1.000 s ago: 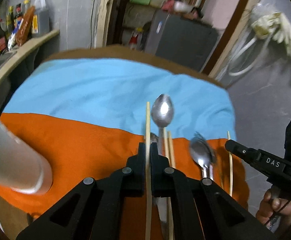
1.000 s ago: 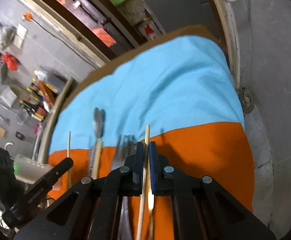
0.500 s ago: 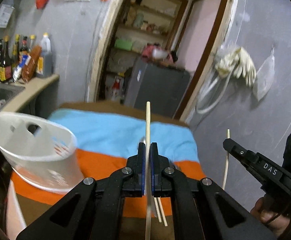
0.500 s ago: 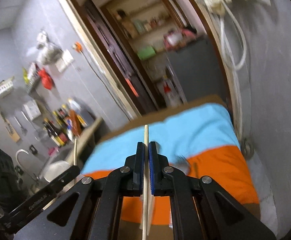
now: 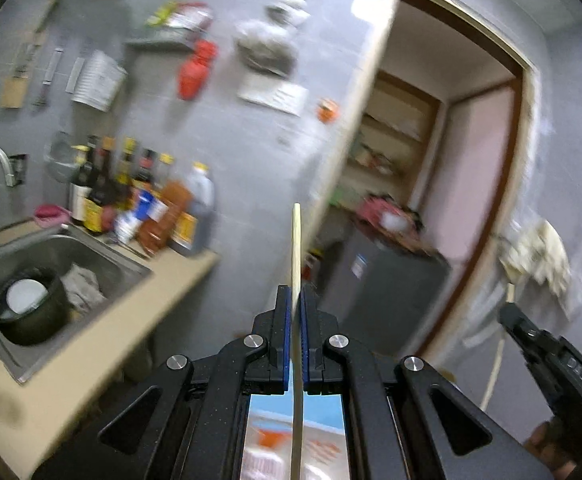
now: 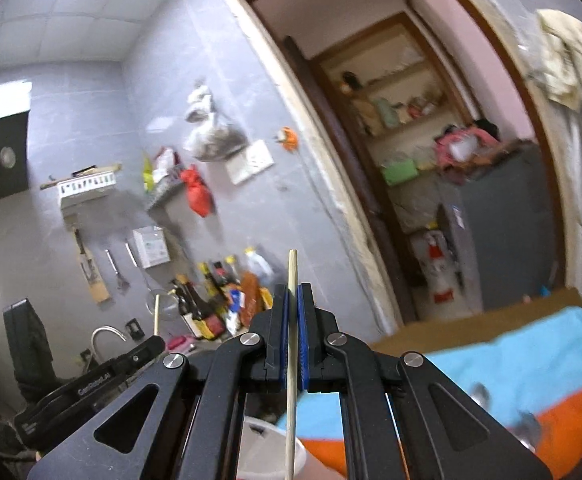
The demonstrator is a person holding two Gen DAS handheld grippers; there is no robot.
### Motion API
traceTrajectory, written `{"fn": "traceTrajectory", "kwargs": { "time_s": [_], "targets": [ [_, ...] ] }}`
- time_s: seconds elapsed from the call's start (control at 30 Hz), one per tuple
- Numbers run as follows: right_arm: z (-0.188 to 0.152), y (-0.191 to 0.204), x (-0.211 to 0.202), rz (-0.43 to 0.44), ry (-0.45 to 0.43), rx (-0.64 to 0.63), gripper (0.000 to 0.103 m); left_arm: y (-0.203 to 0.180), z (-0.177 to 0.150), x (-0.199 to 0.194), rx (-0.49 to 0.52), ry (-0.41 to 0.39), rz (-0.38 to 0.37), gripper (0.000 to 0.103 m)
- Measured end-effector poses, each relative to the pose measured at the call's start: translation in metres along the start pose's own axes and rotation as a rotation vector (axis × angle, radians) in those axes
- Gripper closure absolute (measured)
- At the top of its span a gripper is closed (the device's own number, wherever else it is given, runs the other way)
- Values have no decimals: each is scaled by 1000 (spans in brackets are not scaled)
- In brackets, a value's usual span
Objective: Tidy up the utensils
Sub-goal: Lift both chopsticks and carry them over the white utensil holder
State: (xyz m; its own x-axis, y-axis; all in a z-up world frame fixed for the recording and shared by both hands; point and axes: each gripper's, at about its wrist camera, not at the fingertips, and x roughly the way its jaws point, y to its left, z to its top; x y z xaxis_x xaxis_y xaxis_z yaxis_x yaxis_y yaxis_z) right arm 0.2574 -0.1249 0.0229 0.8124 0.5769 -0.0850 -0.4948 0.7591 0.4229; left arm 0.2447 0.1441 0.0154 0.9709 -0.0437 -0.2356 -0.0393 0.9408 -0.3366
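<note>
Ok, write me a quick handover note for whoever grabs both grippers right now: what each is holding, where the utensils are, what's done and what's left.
Left gripper: shut on a pale wooden chopstick, tip pointing up and ahead.
Right gripper: shut on a second pale wooden chopstick, held the same way.
Both are raised above the table with the blue and orange cloth.
The white plastic holder cup sits low under the right gripper.
At least one metal spoon, blurred, lies on the cloth.
Done: two chopsticks picked up.
Left: probably drop both into the cup, then collect the remaining utensils.
</note>
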Motion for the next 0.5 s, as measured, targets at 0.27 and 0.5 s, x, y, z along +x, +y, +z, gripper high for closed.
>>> {"fn": "traceTrajectory", "kwargs": {
  "time_s": [0.27, 0.5],
  "targets": [
    [-16, 23, 46, -15, -77, -88, 100, 63, -7, 26, -100, -55, 65, 101],
    [-48, 17, 60, -32, -58, -127, 100, 70, -26, 37, -140, -70, 87, 101]
  ]
}}
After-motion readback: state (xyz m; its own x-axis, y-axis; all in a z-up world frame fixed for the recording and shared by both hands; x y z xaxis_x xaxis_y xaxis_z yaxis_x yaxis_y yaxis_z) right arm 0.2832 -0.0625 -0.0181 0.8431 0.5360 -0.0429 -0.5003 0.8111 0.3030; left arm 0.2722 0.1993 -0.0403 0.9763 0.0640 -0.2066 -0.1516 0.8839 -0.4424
